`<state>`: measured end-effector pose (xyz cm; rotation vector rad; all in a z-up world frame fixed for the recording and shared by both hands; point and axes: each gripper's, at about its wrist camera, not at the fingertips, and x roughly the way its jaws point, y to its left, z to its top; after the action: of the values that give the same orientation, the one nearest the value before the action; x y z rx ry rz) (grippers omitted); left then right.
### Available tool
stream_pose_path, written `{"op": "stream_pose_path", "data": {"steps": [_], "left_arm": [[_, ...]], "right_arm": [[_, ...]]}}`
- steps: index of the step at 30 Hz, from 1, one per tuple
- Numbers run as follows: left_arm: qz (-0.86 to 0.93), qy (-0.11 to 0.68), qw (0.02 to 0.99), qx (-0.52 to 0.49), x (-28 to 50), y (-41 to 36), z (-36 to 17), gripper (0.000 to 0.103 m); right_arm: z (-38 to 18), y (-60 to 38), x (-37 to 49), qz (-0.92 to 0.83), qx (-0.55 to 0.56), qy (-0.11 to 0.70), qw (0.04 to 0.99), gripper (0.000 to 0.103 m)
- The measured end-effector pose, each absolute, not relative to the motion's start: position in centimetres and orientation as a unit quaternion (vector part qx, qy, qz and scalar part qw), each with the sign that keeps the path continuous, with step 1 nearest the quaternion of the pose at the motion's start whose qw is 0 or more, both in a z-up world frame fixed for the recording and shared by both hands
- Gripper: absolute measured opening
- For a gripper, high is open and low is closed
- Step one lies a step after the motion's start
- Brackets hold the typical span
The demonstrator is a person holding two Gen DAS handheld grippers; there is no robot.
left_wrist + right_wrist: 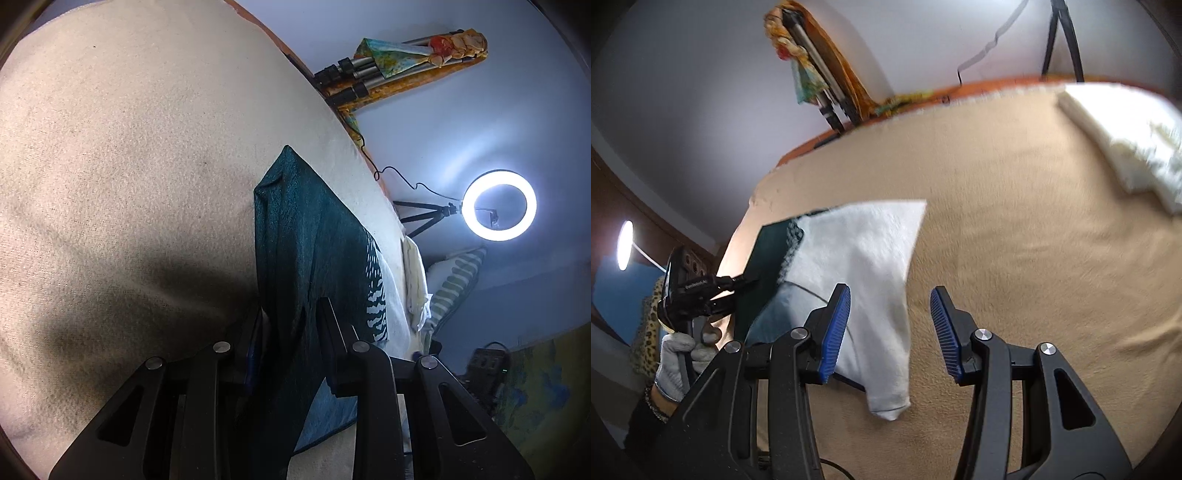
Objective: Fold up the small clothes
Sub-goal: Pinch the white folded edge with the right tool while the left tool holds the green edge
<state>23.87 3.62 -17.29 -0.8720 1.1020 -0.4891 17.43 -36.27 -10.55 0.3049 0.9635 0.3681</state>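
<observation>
A small garment, teal [295,229] with a white panel and a patterned band, lies partly on the beige blanket [129,166]. My left gripper [291,306] is shut on its teal edge, and the cloth rises from the blanket to the jaws. In the right wrist view the white panel [864,251] lies flat and the teal part [768,258] is pulled up at the left by the left gripper [751,283], which a gloved hand [677,354] holds. My right gripper [891,291] hovers open above the blanket, at the white panel's right edge, with nothing between its blue pads [834,328].
A folded white cloth [1126,140] lies at the blanket's far right. Past the blanket's orange edge are a lit ring light [498,205] on a small tripod, a folded tripod [354,74] draped with colourful cloth, and a striped pillow [458,277].
</observation>
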Motion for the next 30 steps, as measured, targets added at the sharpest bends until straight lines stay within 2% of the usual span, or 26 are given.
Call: {"op": "stream_pose_path", "data": {"steps": [7,13,14,16,17,19,24,30], "left_arm": [[-0.234,0.502,0.723,-0.413,24.7,3.0,-17.7,0.026],[-0.242,0.493,0.719,-0.426,25.3,2.4,-17.9,0.026],[-0.241,0.492,0.724,-0.419,25.4,2.0,-17.7,0.025],[-0.24,0.492,0.737,-0.396,25.4,1.2,-17.1,0.021],[-0.237,0.491,0.747,-0.38,25.3,0.9,-16.7,0.012],[-0.233,0.488,0.766,-0.346,24.9,0.0,-15.6,0.003],[-0.234,0.463,0.812,-0.268,23.3,-2.5,-12.3,0.003],[-0.234,0.429,0.84,-0.237,22.1,-4.2,-9.2,0.003]], "right_arm": [[-17.3,-38.2,20.8,0.255,0.264,0.488,0.792,0.048],[-18.9,-37.2,24.4,0.306,0.329,0.475,0.757,0.048],[-18.9,-36.4,25.0,0.315,0.325,0.477,0.753,0.048],[-18.9,-35.0,25.5,0.317,0.3,0.482,0.76,0.041],[-18.8,-34.2,25.7,0.317,0.285,0.486,0.763,0.038],[-19.0,-33.3,25.9,0.314,0.269,0.494,0.765,0.009],[-16.9,-31.6,24.3,0.287,0.173,0.473,0.815,0.006],[-12.1,-30.5,21.4,0.282,0.064,0.419,0.861,0.005]]}}
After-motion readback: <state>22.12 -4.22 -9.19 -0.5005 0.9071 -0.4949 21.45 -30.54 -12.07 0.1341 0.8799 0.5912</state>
